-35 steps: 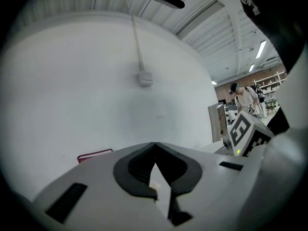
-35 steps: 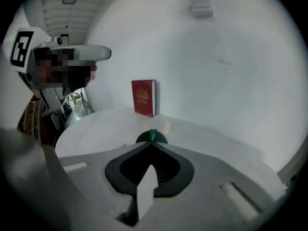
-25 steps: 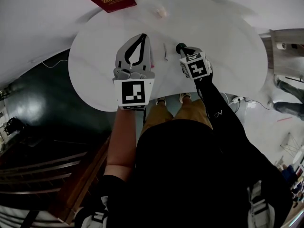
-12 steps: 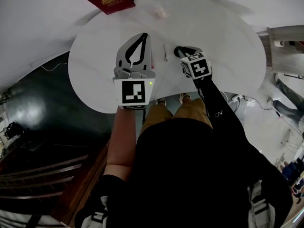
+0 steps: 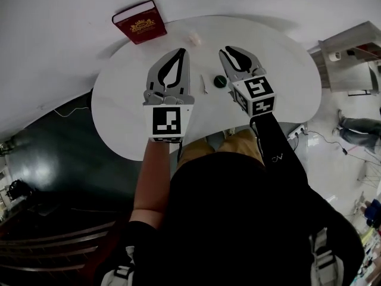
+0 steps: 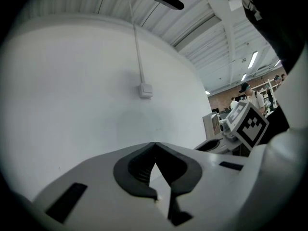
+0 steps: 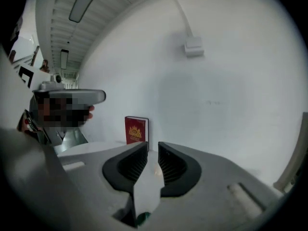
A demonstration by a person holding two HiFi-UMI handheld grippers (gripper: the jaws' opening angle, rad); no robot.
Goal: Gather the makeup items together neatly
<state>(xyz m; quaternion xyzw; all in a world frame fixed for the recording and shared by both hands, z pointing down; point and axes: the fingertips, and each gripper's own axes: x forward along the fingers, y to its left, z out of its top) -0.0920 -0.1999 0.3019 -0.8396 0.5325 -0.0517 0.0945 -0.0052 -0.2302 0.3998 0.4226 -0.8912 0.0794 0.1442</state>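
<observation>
On the white round table [image 5: 280, 70] a small dark green round makeup item [image 5: 220, 81] lies next to a thin white stick [image 5: 203, 83]. A small pale pink item [image 5: 193, 39] sits farther back. My right gripper [image 5: 225, 50] hovers above the green item, level, with a narrow gap between its jaws and nothing in it [image 7: 153, 146]; the green item [image 7: 142, 219] shows low down through that gap. My left gripper [image 5: 180, 50] is held level over the table's left half, its jaws meeting at the tips [image 6: 155, 144] with nothing in them.
A red book [image 5: 140, 21] with a gold emblem stands against the wall at the table's far left, also in the right gripper view [image 7: 136, 129]. A white wall lies beyond the table. Dark floor lies to the left, furniture and cables to the right.
The right gripper pointed down onto the green item a second ago; it has let go, risen and levelled out. The green item now lies on the table beside the white stick.
</observation>
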